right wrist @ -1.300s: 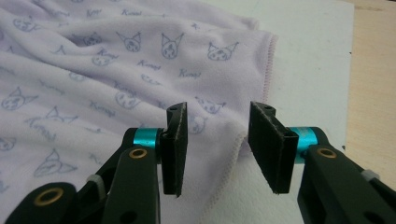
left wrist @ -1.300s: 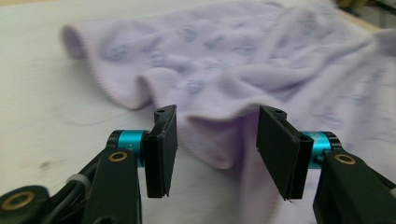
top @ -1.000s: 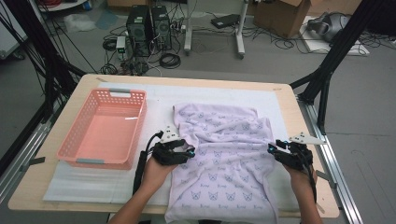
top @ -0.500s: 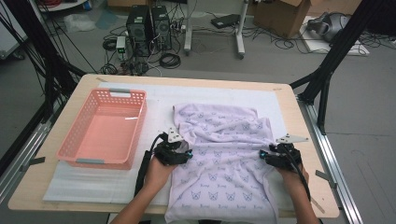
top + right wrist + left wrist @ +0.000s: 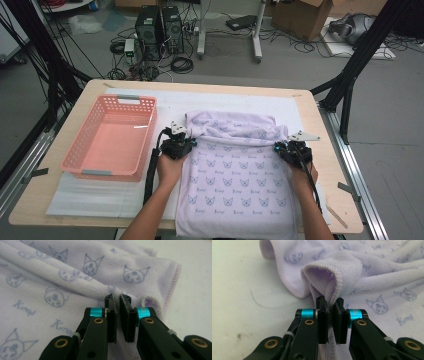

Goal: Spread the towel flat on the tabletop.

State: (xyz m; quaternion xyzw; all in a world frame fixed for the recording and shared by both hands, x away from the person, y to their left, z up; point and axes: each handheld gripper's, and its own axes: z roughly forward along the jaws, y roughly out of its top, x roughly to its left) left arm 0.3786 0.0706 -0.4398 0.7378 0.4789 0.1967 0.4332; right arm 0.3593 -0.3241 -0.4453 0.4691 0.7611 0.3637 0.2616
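A pink slatted plastic basket blocks the left side of the wooden table, just beside the left gripper. The lilac printed towel covers the middle down to the near edge. White padding lies open toward the far edge.

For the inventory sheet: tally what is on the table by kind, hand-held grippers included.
Lavender printed towel: 1
Pink plastic basket: 1
White foam mat: 1
Grippers, both shut on the towel's side edges: 2 (left gripper, right gripper)
Total: 5
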